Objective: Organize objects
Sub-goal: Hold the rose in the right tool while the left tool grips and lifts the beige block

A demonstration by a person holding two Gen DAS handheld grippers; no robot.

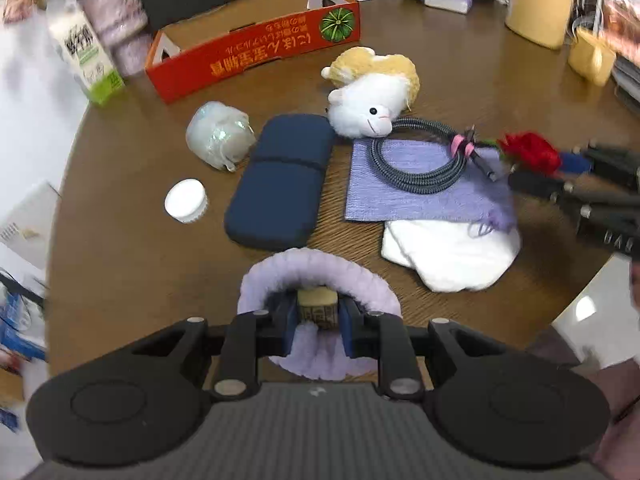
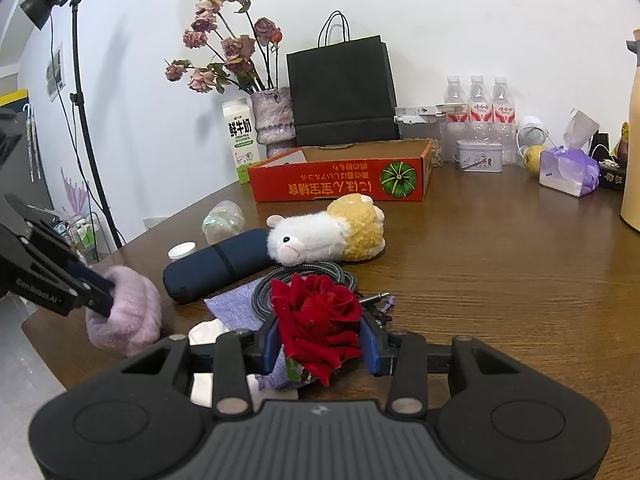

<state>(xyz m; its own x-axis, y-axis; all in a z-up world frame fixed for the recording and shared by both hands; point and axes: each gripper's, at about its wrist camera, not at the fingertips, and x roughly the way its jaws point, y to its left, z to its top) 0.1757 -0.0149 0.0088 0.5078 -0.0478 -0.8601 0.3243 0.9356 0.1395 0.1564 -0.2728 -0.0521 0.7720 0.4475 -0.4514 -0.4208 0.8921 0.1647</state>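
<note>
My left gripper is shut on a fluffy lilac scrunchie with a small tan tag, near the table's front edge; it also shows in the right wrist view. My right gripper is shut on a red rose, held over a coiled grey cable on a purple cloth. The rose and right gripper show at the right of the left wrist view. An orange cardboard box stands open at the back.
On the brown table lie a navy case, a plush sheep, a white lid, a pearly jar and a white cloth. A milk carton, vase, black bag, bottles and a yellow jug line the back.
</note>
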